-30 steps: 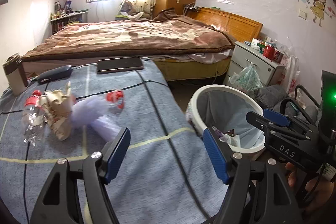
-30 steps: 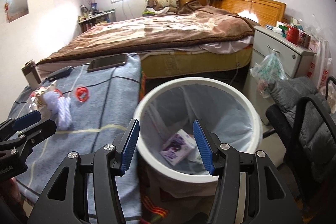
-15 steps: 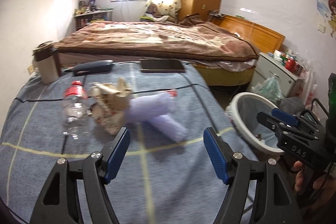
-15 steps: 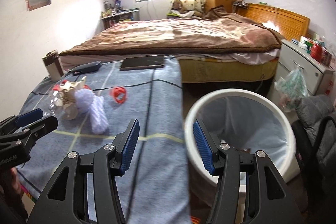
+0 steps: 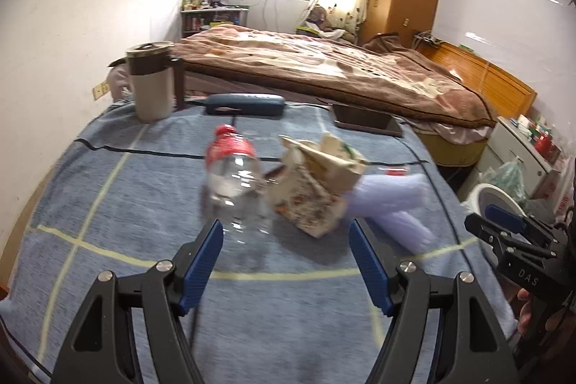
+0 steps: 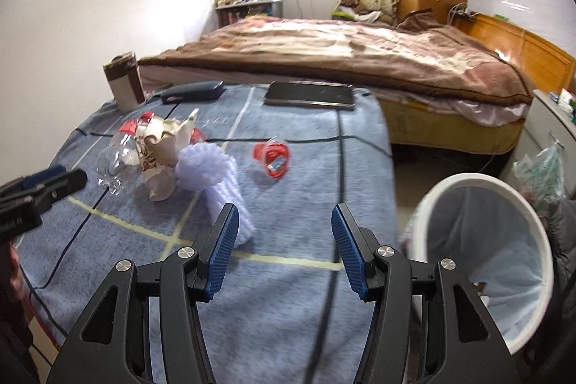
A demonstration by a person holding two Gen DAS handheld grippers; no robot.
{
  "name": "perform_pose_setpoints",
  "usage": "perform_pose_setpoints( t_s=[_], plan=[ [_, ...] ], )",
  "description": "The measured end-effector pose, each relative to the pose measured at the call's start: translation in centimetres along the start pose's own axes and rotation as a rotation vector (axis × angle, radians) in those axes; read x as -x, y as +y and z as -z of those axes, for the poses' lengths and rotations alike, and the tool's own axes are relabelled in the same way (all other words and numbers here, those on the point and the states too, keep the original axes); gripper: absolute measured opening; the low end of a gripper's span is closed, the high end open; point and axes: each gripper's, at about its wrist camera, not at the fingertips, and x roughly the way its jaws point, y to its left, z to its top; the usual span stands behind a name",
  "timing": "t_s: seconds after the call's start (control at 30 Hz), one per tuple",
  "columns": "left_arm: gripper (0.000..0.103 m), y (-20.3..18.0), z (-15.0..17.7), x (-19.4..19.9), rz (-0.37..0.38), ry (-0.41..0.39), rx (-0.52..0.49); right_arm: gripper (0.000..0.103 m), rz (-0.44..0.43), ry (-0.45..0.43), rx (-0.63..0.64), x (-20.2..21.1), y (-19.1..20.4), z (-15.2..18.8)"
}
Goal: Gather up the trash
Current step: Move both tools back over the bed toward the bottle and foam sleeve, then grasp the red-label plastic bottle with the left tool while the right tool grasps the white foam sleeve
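Blue checked cloth (image 5: pixel 108 204) covers the table both grippers hang over, with a bed beyond. Nearest, the left gripper (image 5: pixel 286 261) has its jaws spread wide and empty, a stance that looks readied for a grab. Just ahead of its fingertips lie one clear plastic bottle (image 5: pixel 234 182) with a red cap and one crumpled paper bag (image 5: pixel 313 189), touching each other; two pale purple foam rolls (image 5: pixel 392 200) lie to its right. The right gripper (image 6: pixel 284 240) is likewise open and empty, with one red wrapper (image 6: pixel 273 159) ahead of it and one white bin (image 6: pixel 468 182) to its right beside the table, close enough for drops. Farther off stand one mug (image 5: pixel 151 85), one dark case (image 5: pixel 244 103) and one tablet (image 5: pixel 367 121), probably not trash.
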Motion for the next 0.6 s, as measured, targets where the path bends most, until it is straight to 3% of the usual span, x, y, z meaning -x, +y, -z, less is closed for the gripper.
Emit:
perform_pose_setpoints(
  t_s=[0.37, 0.6],
  plan=[
    [0.076, 5.0, -1.5, -3.5, -0.051, 0.053, 0.071, 0.056, -0.033, 0.093, 0.025, -4.1, 1.8, -0.6],
    [0.079, 5.4, -3.4, -6.2, -0.005, 0.078, 0.091, 0.056, -0.051, 0.12, 0.057, -5.4, 2.7, -0.9]
  ],
)
